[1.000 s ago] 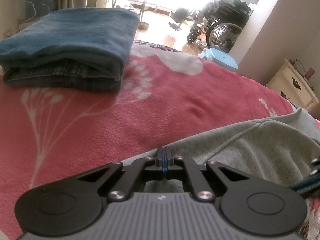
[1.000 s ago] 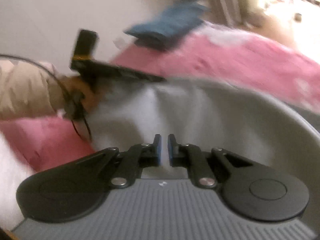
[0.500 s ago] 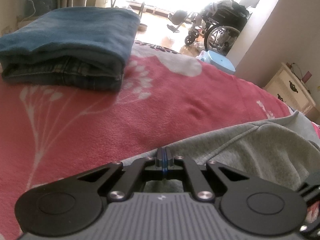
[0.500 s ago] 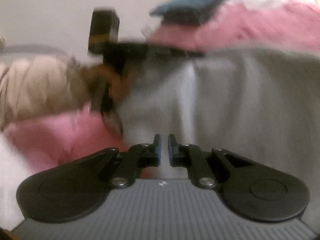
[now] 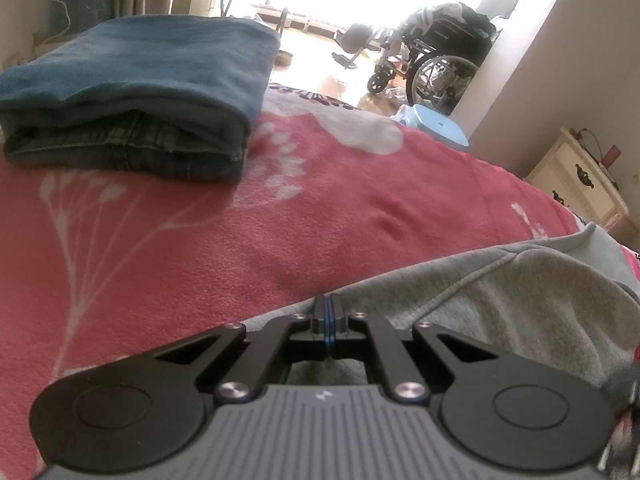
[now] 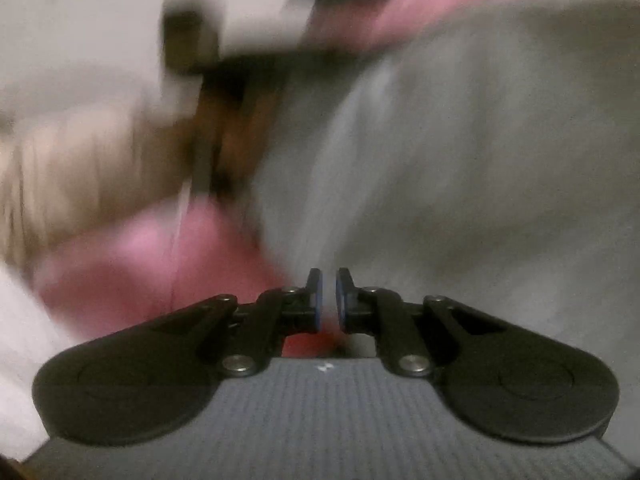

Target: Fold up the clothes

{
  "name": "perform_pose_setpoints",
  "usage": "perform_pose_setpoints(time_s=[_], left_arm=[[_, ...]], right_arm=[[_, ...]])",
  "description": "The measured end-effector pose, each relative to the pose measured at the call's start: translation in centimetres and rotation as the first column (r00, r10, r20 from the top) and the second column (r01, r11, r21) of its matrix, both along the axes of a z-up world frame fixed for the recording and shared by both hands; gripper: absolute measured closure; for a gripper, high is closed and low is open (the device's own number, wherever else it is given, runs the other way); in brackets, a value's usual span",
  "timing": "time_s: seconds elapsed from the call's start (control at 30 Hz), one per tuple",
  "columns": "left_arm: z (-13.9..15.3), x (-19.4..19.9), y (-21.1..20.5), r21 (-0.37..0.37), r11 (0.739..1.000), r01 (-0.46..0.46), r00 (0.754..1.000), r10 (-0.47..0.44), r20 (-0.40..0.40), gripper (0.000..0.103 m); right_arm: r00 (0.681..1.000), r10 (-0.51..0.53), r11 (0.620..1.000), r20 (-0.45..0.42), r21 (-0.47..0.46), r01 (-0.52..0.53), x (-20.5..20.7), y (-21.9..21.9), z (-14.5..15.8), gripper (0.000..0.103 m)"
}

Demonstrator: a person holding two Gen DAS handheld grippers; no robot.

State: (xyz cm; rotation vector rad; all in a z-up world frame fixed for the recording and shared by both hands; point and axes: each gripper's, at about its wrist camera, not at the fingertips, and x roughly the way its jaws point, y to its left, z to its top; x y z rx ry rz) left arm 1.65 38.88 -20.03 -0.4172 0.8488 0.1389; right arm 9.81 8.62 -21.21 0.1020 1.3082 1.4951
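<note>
Left wrist cam first: my left tongs are pressed fully together, right at the near edge of the grey sweatshirt, and I can't tell whether any fabric is nipped between the pads. The sweatshirt lies on the bed's pink floral blanket, filling the lower right of the view. Its edge runs as a long diagonal from the tongs up toward the right, so that's the long axis I can see, with a stitched seam following it. Only this cam gives me the room: a folded blue garment stacked on folded jeans at far left of the bed, well apart from the sweatshirt, plus a wheelchair, a light blue stool and a cream nightstand beyond the bed. Compared with a second ago, barely anything here has shifted.

Right wrist cam: heavily smeared with motion blur. My right tongs stand a narrow slit apart, with nothing clearly held; pink blanket shows through the gap. The sweatshirt fills the right side here. What this view has and the other doesn't: the left gripper seen from outside at upper left, and a hand with a beige sleeve gripping it. Versus a second ago, the view has dipped and rolled, so the sweatshirt looms bigger and the blue pile has slid nearly off the top edge.
</note>
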Motion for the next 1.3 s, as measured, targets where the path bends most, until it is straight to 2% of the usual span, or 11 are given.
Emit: perform_pose_setpoints(time_s=[0.07, 0.17, 0.33, 0.4, 0.43, 0.57, 0.67, 0.93, 1.07, 1.23, 1.3], left_arm=[[0.0, 0.0, 0.0, 0.005, 1.0, 0.001, 1.0, -0.001, -0.002, 0.1], [0.1, 0.0, 0.0, 0.015, 1.0, 0.004, 1.0, -0.004, -0.008, 0.1], [0.5, 0.1, -0.3, 0.037, 0.999, -0.003, 1.0, 0.004, -0.023, 0.1], [0.8, 0.3, -0.6, 0.045, 0.999, -0.003, 0.999, 0.005, -0.039, 0.1], [1.2, 0.5, -0.9, 0.054, 0.999, -0.002, 0.999, 0.005, -0.051, 0.096], [2.8, 0.8, -2.6, 0.072, 0.997, 0.021, 0.997, -0.015, -0.077, 0.037], [4.2, 0.7, -4.8, 0.167, 0.986, 0.026, 0.995, -0.01, -0.096, 0.036], [8.6, -0.3, -9.3, 0.248, 0.968, 0.02, 0.998, -0.005, -0.061, 0.036], [10.4, 1.1, -12.3, 0.294, 0.951, 0.091, 0.995, -0.079, -0.052, 0.036], [9.6, 4.1, -16.9, 0.316, 0.922, 0.223, 0.975, -0.209, -0.077, 0.038], [8.5, 5.4, -18.2, 0.301, 0.913, 0.277, 0.961, -0.259, -0.1, 0.042]], right_arm=[[0.993, -0.118, 0.993, 0.024, 0.006, 0.118, 2.3, -1.1, 0.5, 0.095], [0.987, -0.159, 0.979, 0.036, -0.124, 0.162, 2.8, -2.5, -1.3, 0.096], [0.968, -0.231, 0.954, -0.092, -0.215, 0.208, 1.1, -7.7, -0.4, 0.096], [0.946, -0.306, 0.939, -0.105, -0.195, 0.282, 1.2, -9.8, 1.5, 0.079], [0.932, -0.348, 0.928, -0.097, -0.176, 0.328, 1.4, -11.0, 2.5, 0.074], [0.848, -0.53, 0.843, -0.033, -0.127, 0.522, 2.0, -16.0, 5.0, 0.07], [0.765, -0.643, 0.765, -0.049, -0.103, 0.636, 2.2, -19.7, 6.1, 0.07], [0.559, -0.828, 0.558, -0.033, 0.037, 0.829, 2.8, -28.5, 8.4, 0.07], [0.517, -0.855, 0.519, 0.046, 0.1, 0.849, 3.2, -30.4, 9.9, 0.07], [0.481, -0.832, 0.527, 0.276, 0.123, 0.841, 6.5, -31.2, 11.2, 0.07], [0.478, -0.78, 0.557, 0.404, 0.102, 0.824, 8.2, -30.8, 11.5, 0.07]])
